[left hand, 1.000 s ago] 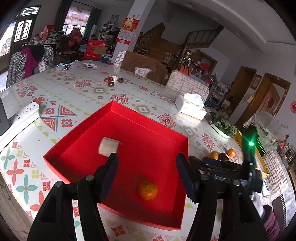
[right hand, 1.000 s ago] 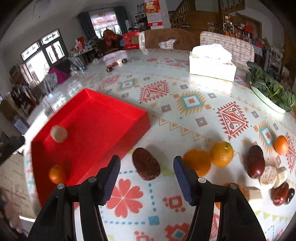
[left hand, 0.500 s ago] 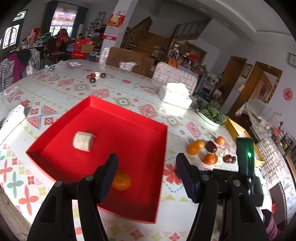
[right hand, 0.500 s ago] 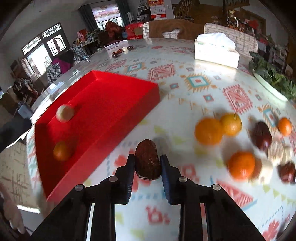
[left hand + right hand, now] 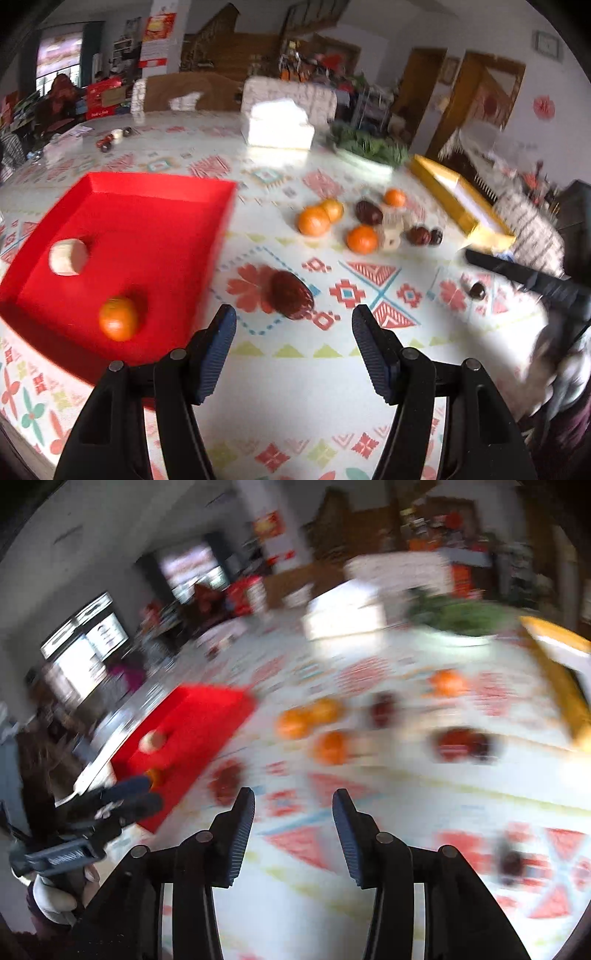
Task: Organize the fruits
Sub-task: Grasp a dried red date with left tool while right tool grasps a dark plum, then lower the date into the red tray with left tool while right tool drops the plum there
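One dark red-brown date [image 5: 291, 294] now lies free on the patterned tablecloth [image 5: 303, 387], just beside the right wall of the red tray [image 5: 162, 184] and outside it. Half a second ago this date was clamped between the fingers of the right gripper [image 5: 293, 823]; now these fingers have nothing between them, they stand rather narrow and are opening, and the right wrist view is strongly blurred and shows the date as a dark patch [image 5: 225, 781] ahead and to the left. So the date was let go on the cloth, short of the tray, and it seems to me that this piece is not yet organized. The left gripper [image 5: 291, 332] now hovers just in front of the date with its fingers at a middle width and empty; a second ago it looked down into the tray. I judge that the left side may take over the date. Inside the tray are one tangerine [image 5: 118, 318] and one pale round piece [image 5: 68, 256]. The other fruits, with tangerines [image 5: 314, 221] and more dates [image 5: 368, 212], wait in a group farther on the cloth, well apart from the tray.
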`<state>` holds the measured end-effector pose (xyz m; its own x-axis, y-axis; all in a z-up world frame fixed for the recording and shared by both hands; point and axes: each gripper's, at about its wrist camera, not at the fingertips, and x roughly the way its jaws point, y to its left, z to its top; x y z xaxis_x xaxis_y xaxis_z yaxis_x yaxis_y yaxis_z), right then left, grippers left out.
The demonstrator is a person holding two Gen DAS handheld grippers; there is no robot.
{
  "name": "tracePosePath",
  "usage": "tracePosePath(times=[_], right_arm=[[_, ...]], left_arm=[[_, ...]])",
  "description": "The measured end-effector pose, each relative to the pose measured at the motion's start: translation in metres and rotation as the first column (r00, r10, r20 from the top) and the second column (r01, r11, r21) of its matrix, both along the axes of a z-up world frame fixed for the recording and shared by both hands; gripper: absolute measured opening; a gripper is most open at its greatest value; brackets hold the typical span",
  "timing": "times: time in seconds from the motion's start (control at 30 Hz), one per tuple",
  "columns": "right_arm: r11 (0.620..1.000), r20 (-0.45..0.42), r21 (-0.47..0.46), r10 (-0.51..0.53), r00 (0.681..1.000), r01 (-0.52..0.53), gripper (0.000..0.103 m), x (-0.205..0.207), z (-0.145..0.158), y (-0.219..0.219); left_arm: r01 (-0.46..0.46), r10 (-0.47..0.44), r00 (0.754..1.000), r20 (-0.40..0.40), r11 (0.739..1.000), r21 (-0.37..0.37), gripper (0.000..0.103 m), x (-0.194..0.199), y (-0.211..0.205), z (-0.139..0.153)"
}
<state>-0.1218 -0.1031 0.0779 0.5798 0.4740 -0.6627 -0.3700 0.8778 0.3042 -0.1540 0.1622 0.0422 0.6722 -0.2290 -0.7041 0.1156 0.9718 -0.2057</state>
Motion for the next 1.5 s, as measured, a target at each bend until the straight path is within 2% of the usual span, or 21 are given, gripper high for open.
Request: tracePosePath(times=[0.1,0.23,0.37,0.47,0.5,0.53,0.57,0.67,0.73,0.77,0.8,0.97,1.17,1.27,1.33,1.4,1.5], right_arm=[[0.993,-0.003,-0.027,-0.117,0.993,0.117,0.05,-0.001,-0.003,-0.051],[0.976,-0.06,-0.019,-0.22,0.974,0.219,0.05,0.003,-0.018,-0.101],[0.975,-0.108,-0.009,-0.222,0.969,0.222,0.05,0.01,-0.033,-0.108],[0.981,-0.12,-0.029,-0.194,0.974,0.192,0.05,0.011,-0.043,-0.096],[0.982,-0.119,-0.04,-0.188,0.975,0.184,0.05,0.01,-0.047,-0.095],[0.983,-0.116,-0.047,-0.183,0.976,0.178,0.05,0.006,-0.05,-0.097],[0.984,-0.112,-0.053,-0.176,0.978,0.17,0.05,0.004,-0.052,-0.094],[0.982,-0.094,-0.096,-0.171,0.981,0.162,0.05,-0.001,-0.055,-0.087],[0.977,-0.071,-0.131,-0.176,0.982,0.166,0.042,-0.003,-0.055,-0.083],[0.972,-0.049,-0.16,-0.181,0.982,0.172,0.033,-0.006,-0.053,-0.08],[0.971,-0.041,-0.167,-0.182,0.982,0.173,0.029,-0.007,-0.052,-0.081],[0.969,-0.047,-0.178,-0.183,0.982,0.172,0.028,-0.007,-0.052,-0.082],[0.965,-0.066,-0.196,-0.191,0.979,0.175,0.03,0.002,-0.055,-0.075],[0.96,-0.078,-0.217,-0.2,0.977,0.179,0.036,0.003,-0.058,-0.07],[0.959,-0.078,-0.212,-0.209,0.975,0.189,0.037,0.003,-0.057,-0.069],[0.962,-0.083,-0.195,-0.213,0.974,0.193,0.027,0.002,-0.055,-0.069],[0.966,-0.068,-0.184,-0.197,0.978,0.181,0.027,-0.001,-0.046,-0.06]], left_arm=[[0.009,-0.008,1.0,-0.019,0.999,0.047,0.065,0.015,-0.013,-0.008],[0.006,-0.001,0.998,-0.067,0.997,0.079,0.065,0.037,-0.024,-0.022],[0.014,-0.005,0.994,-0.111,0.996,0.086,0.065,0.051,-0.029,-0.033],[0.021,-0.009,0.994,-0.108,0.994,0.108,0.063,0.055,-0.034,-0.034],[0.021,-0.009,0.994,-0.108,0.994,0.109,0.055,0.055,-0.034,-0.034],[0.022,-0.009,0.995,-0.103,0.993,0.118,0.039,0.055,-0.036,-0.034],[0.025,-0.012,0.995,-0.097,0.99,0.136,0.03,0.055,-0.038,-0.034],[0.028,-0.014,0.996,-0.088,0.987,0.158,0.029,0.053,-0.04,-0.035],[0.03,-0.018,0.996,-0.084,0.989,0.142,0.029,0.052,-0.039,-0.035],[0.025,-0.015,0.997,-0.079,0.991,0.133,0.029,0.052,-0.037,-0.034],[0.022,-0.013,0.997,-0.074,0.992,0.126,0.029,0.051,-0.036,-0.032],[0.002,0.001,0.999,-0.053,0.998,0.06,0.029,0.044,-0.021,-0.023],[-0.009,0.009,1.0,-0.015,1.0,0.016,0.029,0.032,-0.007,-0.01],[-0.025,0.025,1.0,0.015,1.0,-0.018,0.029,0.024,0.005,0.0],[-0.036,0.037,0.999,0.031,0.999,-0.031,0.029,0.019,0.013,0.004],[-0.057,0.059,0.997,0.048,0.997,-0.046,0.029,0.013,0.026,0.01],[-0.107,0.111,0.992,0.062,0.992,-0.067,0.029,0.007,0.051,0.015]])
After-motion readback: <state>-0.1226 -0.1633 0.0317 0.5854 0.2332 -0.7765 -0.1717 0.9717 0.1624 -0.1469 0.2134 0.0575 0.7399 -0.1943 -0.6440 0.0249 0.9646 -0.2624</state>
